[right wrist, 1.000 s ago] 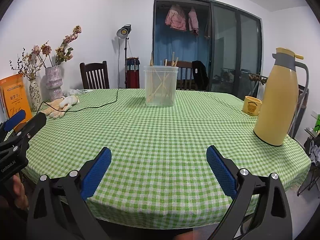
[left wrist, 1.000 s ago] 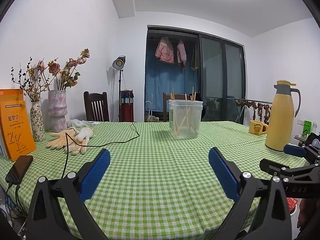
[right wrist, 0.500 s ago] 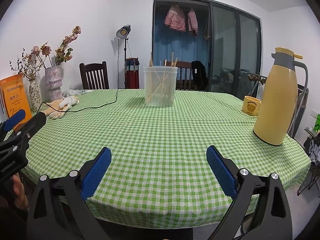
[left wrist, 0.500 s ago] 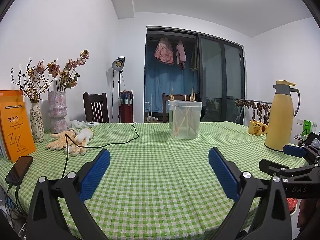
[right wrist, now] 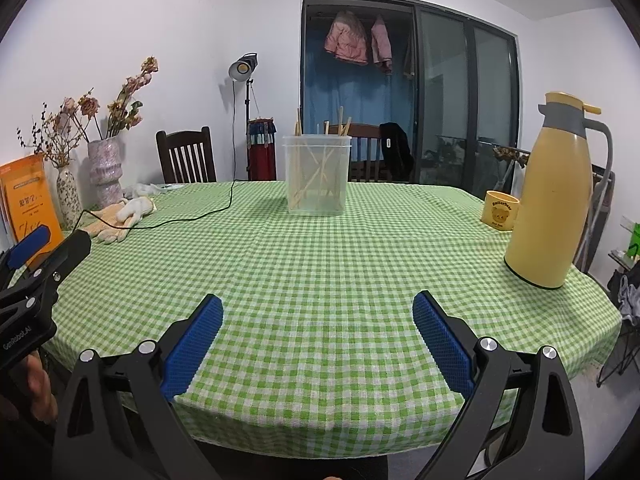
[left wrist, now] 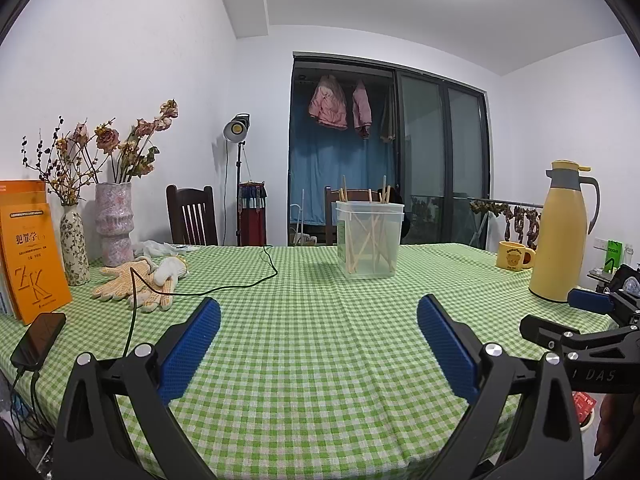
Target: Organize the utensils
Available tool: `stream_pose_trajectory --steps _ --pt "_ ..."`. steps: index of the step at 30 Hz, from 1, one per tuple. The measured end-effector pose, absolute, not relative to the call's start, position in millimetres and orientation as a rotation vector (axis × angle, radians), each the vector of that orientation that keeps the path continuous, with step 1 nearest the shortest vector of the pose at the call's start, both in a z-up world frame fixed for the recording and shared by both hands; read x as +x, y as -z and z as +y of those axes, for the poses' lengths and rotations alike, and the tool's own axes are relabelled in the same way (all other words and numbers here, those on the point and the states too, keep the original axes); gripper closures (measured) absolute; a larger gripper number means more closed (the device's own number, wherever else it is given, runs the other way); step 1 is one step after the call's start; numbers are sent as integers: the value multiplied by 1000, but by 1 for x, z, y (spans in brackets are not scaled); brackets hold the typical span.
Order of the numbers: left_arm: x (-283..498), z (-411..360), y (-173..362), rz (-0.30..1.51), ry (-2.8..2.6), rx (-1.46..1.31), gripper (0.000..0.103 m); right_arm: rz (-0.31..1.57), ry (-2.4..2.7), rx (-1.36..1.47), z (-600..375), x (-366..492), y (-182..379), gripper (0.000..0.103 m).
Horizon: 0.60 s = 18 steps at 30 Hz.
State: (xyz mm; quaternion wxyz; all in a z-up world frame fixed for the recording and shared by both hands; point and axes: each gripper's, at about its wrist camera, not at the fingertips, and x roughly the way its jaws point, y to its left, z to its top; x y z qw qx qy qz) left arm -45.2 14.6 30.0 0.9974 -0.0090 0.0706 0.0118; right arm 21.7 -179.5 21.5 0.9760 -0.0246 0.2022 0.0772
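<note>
Clear plastic container (left wrist: 369, 240) stands upright toward the far side of the green checked tablecloth (left wrist: 312, 352), roughly centre. Wooden chopsticks (left wrist: 362, 236) inside, leaning every way and crossing each other, a few tips above the rim; count unclear. No loose utensils visible anywhere on the cloth, so by the look of it the sorting is either finished or has to start from that tub. Left gripper (left wrist: 318, 320) low over the near edge of the table, jaws spread wide, nothing between them. Right gripper (right wrist: 318, 316) likewise wide apart and empty, also at the near edge; both well apart from the container. Each gripper shows at the margin of the other's view. Around: yellow thermos (right wrist: 554, 196) on the right with a small yellow mug (right wrist: 500, 210) beside it; work gloves (left wrist: 140, 280) on the left with a black cable (left wrist: 224, 288) running across them and out toward the middle; two vases (left wrist: 114, 220) with dried flowers, an orange book (left wrist: 34, 252), a phone (left wrist: 38, 338) near the left edge. Risks, as a judgement: the tub looks light and tall, so a sideways pull on one tangled stick could tip it or drag neighbours out. Thin round sticks may roll or slip out of the flat pads if pinched off-centre. A left-hand reach that sweeps low could snag the cable and tug the phone. A wide right-hand swing could knock the thermos or mug.
</note>
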Motion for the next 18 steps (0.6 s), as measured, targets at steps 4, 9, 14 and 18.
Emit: stream_pose_trajectory --steps 4,9,14,18 --pt "-45 15 -30 140 -24 -18 7 408 -156 -49 -179 22 -22 11" --pt "-45 15 -31 139 -23 -17 7 408 -155 -52 -179 22 -21 11" --pt "-46 14 -30 137 -24 -18 7 413 -151 -49 -179 24 -21 11" --pt "-46 14 -30 139 -24 -18 7 418 -153 -54 -178 24 -21 11"
